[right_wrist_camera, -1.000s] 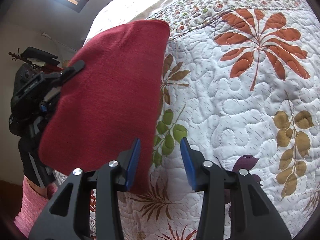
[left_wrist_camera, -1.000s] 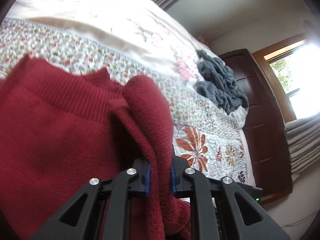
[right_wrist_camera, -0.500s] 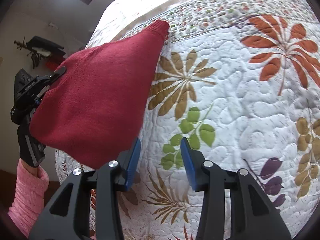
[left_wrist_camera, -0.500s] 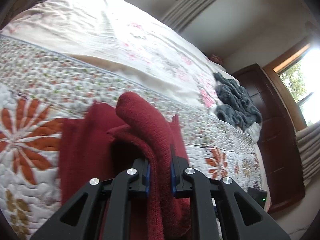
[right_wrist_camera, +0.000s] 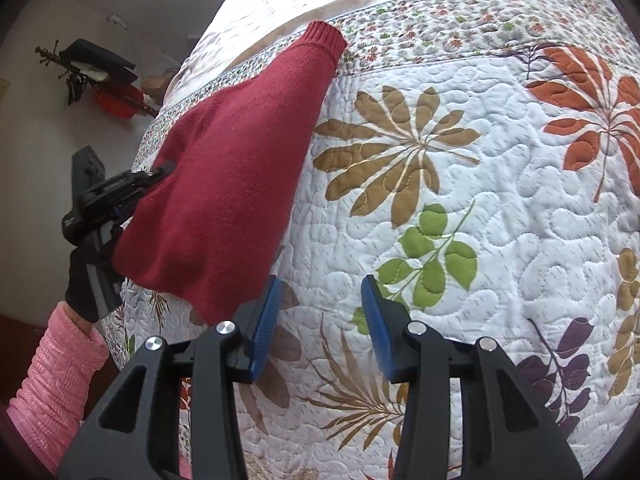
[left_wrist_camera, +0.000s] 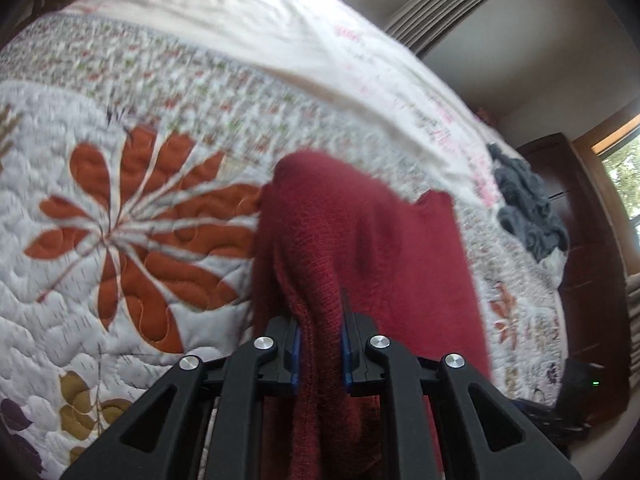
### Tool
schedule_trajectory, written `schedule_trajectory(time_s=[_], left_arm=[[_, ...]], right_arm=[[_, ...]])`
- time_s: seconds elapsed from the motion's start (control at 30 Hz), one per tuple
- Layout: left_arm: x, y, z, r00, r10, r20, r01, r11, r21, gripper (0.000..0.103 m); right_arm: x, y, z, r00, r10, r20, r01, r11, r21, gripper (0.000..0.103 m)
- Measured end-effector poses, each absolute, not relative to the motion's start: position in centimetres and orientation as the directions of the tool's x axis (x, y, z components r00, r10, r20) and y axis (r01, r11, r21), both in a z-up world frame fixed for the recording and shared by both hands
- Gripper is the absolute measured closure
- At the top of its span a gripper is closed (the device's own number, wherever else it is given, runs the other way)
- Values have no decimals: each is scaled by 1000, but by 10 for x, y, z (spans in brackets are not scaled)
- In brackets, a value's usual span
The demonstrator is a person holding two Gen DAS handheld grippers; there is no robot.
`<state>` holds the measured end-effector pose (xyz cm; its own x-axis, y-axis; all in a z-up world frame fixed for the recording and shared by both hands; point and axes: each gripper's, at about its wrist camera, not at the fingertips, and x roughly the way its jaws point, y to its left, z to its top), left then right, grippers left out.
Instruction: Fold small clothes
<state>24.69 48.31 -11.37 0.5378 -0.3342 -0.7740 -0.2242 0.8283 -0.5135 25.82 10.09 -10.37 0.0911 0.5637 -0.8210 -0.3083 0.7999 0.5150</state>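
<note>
— Well, what is held by the left gripper (left_wrist_camera: 320, 344)?

— A bunched fold of a dark red knit sweater (right_wrist_camera: 236, 176) is clamped between its blue-padded fingers (left_wrist_camera: 295, 354). The knit is fine and slightly fuzzy, and a thick rounded ridge of it is seen rising just ahead of the fingers in the left wrist view.

— And where is the garment found?

— It is lifted at the left side of the bed, over the quilt (right_wrist_camera: 500, 208). From the right wrist view it is seen as a broad, flat, tapering panel, with a ribbed cuff (right_wrist_camera: 326, 38) reaching the quilt's small-flowered border band. Whether the cuff is resting on the quilt cannot be told.

— How is the right gripper (right_wrist_camera: 320, 320) set?

— Its fingers are spread apart, with nothing between them. It is held above the quilt, just beside the sweater's lower edge.

— What is the bed covered with?

— A white stitched quilt, puffed in wavy lines, is printed with large leaf sprays in rust, tan, green and purple. A crumpled grey garment (left_wrist_camera: 528, 216) is lying near the far edge, well apart from the sweater. A pink ribbed sleeve (right_wrist_camera: 56, 376) and a dark glove (right_wrist_camera: 82, 284) are seen behind the left gripper.
</note>
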Motion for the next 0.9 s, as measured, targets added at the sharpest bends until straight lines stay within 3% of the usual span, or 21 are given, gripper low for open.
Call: schedule_trajectory(time_s=[0.3,0.43,0.53,0.63,0.7,0.77,0.8,0.83,0.9], left_arm=[[236,485,-102,515,-308,-800,-231,849,-475,79],[202,484,-76,550,-312,-775,-210,846,-490,65],[175,473,-62,553,-332,-764,-173,851,-495,60],[159,456,-64,518,-365,-773,-145,854,-500,51],[156,450,-74,480,-351,-804,-163,865,-475,51],[156,450,-85,455,-336,-825,-192,868,-459,59],[156,451,-91,448,-344,-825,-202,860,-468,84],[156,453,-95,442,-369,-818,-209,844,-494,93],[156,459,-97,455,-411,-790,-224,806,-549,94]], right_arm=[[254,115,-105,46,608,-793,-302,765,569,56],[250,126,-104,6,659,-752,-296,720,628,47],[249,137,-110,-37,686,-727,-282,691,666,43],[248,146,-122,-64,677,-734,-262,698,667,43],[248,151,-131,-89,677,-730,-241,697,676,43],[246,154,-138,-120,681,-722,-216,692,689,44],[247,156,-140,-131,684,-717,-204,689,695,55],[248,156,-140,-143,700,-700,-191,674,714,73],[249,154,-135,-147,728,-670,-175,647,742,80]])
